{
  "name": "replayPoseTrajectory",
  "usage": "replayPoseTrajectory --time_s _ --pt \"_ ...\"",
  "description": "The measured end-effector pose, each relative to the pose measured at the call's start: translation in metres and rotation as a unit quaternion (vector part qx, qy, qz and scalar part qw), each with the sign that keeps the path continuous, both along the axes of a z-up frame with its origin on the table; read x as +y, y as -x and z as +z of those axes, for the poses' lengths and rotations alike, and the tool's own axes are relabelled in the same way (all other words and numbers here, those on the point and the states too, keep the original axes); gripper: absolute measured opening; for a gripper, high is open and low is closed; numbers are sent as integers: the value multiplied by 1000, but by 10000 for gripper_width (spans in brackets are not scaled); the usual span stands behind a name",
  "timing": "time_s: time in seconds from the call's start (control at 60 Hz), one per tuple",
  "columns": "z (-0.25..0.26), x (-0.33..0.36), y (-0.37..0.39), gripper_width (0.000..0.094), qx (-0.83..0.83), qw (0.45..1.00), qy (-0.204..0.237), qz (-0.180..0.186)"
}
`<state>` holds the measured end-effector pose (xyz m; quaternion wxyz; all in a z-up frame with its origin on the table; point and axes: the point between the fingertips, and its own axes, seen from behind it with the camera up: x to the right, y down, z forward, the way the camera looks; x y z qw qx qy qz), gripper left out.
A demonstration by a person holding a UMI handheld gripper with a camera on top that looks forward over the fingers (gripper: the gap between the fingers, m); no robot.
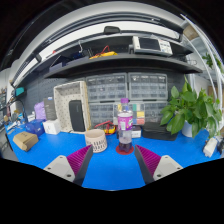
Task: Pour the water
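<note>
Okay, I'm seeing the gripper [112, 165] hanging spread wide over the blue table [112, 172], pads gripping nothing. The bottle [124, 130] is standing upright just ahead, between the finger lines, small cup [97, 140] sitting beside it.

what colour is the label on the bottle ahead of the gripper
Pink or magenta, on the bottle in the gripper view.

Blue table [110, 165] bears bottle [125, 131], cup [97, 140], perhaps potted plant [188, 110].
</note>
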<state>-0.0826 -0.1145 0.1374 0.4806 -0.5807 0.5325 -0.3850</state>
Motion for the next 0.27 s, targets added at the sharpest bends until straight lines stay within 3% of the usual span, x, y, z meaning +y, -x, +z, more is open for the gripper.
replayPoseTrajectory --time_s 0.267 --pt "11 2 11 861 -4 1000 -1 -4"
